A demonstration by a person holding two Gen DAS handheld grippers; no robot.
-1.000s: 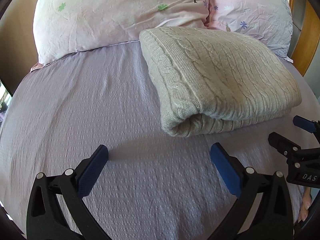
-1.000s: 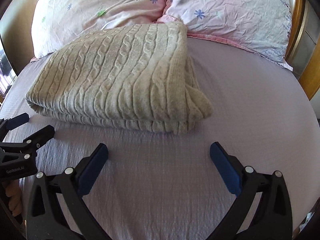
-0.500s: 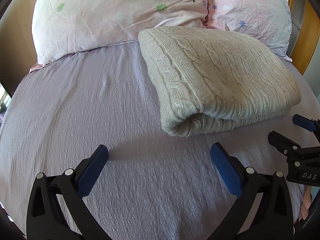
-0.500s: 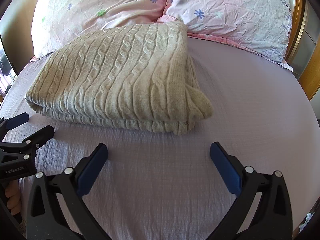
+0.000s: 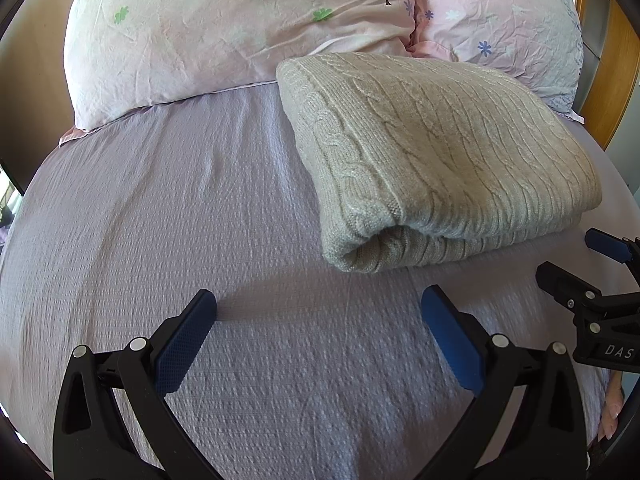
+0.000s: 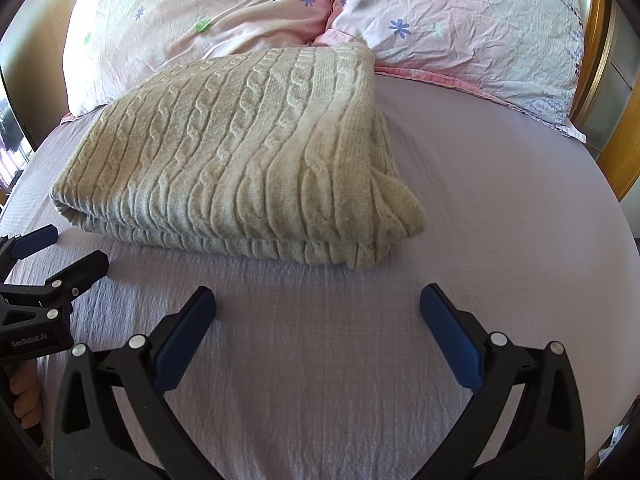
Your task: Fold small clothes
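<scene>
A beige cable-knit sweater [image 5: 432, 152] lies folded into a thick rectangle on the lilac bedsheet [image 5: 180, 220], its far edge against the pillows. It also shows in the right wrist view [image 6: 240, 152]. My left gripper [image 5: 320, 316] is open and empty, just short of the sweater's near left corner. My right gripper [image 6: 318, 312] is open and empty, just short of its near right corner. Each gripper shows at the edge of the other's view, the right one [image 5: 576, 264] and the left one [image 6: 60, 248], both open.
Two pink floral pillows [image 5: 240, 32] [image 6: 460, 20] lie along the head of the bed. A wooden headboard [image 5: 616, 80] stands at the right. The lilac sheet [image 6: 500, 200] stretches to both sides of the sweater.
Both grippers have stayed open and almost still. The left view has drifted slightly toward the sweater; the sweater has not moved.
</scene>
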